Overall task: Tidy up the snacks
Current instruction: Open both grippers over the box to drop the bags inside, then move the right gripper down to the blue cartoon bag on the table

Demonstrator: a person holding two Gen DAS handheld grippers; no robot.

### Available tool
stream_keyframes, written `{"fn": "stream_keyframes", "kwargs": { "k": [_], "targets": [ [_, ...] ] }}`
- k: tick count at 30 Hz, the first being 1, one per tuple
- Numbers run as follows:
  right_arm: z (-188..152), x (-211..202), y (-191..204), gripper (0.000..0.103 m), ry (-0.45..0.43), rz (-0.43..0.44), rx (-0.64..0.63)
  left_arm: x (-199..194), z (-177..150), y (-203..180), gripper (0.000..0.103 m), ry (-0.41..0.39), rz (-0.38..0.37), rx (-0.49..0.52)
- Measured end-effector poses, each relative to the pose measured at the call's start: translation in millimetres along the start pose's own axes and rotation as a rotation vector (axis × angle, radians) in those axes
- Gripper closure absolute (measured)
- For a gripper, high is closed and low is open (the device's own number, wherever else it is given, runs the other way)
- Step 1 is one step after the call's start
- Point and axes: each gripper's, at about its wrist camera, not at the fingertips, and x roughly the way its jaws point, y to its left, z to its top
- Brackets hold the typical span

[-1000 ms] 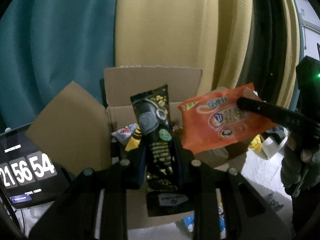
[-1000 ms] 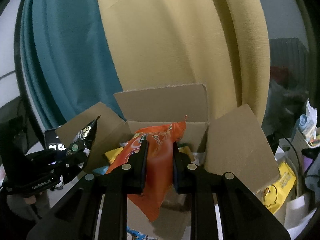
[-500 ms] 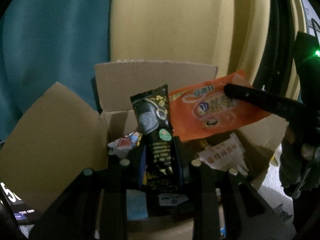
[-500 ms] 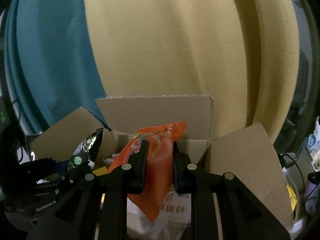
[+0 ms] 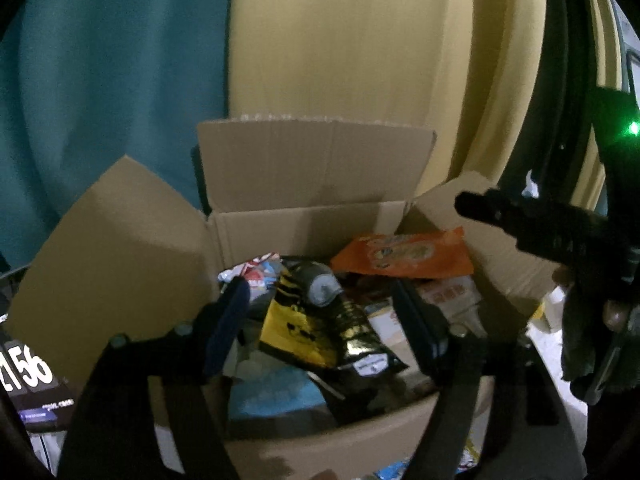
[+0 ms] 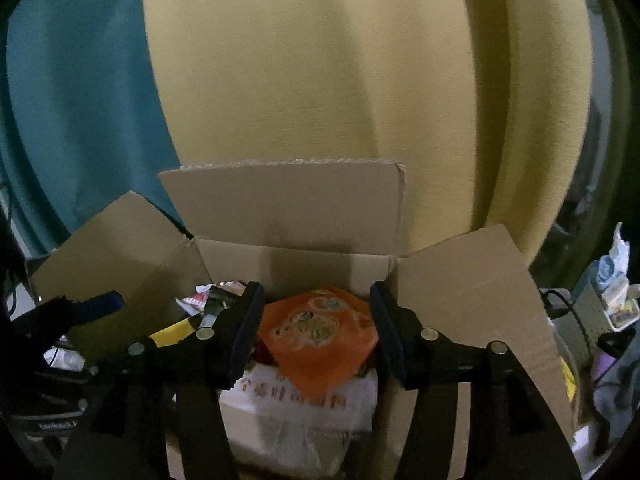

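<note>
Left wrist view: my left gripper is spread wide, holding nothing; the black-and-gold snack pouch lies in the cardboard box. Withdrawing carelessly, a finger could snag it.

Right wrist view: my right gripper gapes, released; the orange snack packet rests tilted on a white bag and may slide.

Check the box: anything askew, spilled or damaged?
Nothing damaged or spilled. Packets lie jumbled in the cardboard box: the orange packet tilts against the back wall, the black-and-gold packet lies slanted on the pile.

A home room: teal and yellow curtains behind a snack-filled cardboard box.
</note>
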Motion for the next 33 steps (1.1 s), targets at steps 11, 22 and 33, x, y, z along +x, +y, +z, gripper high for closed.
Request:
{"fn": "stream_keyframes", "kwargs": {
  "k": [11,22,33],
  "targets": [
    [-19.4,-68.9,2.5,0.045,-0.023,0.008,-0.011,-52.6,-13.8,-23.4,0.025,-0.047,-0.014,-0.008],
    [-66.7,-120.9,-7.8,0.045,-0.012,-0.001,0.009,-83.3,-62.4,-42.4,0.025,-0.017,-0.020,-0.022],
    [-127.9,-117.7,-17.4,0.045,0.080,0.019,0.066,-61.6,-129.0,-42.1,0.019,0.104,-0.031,-0.110]
  ]
}}
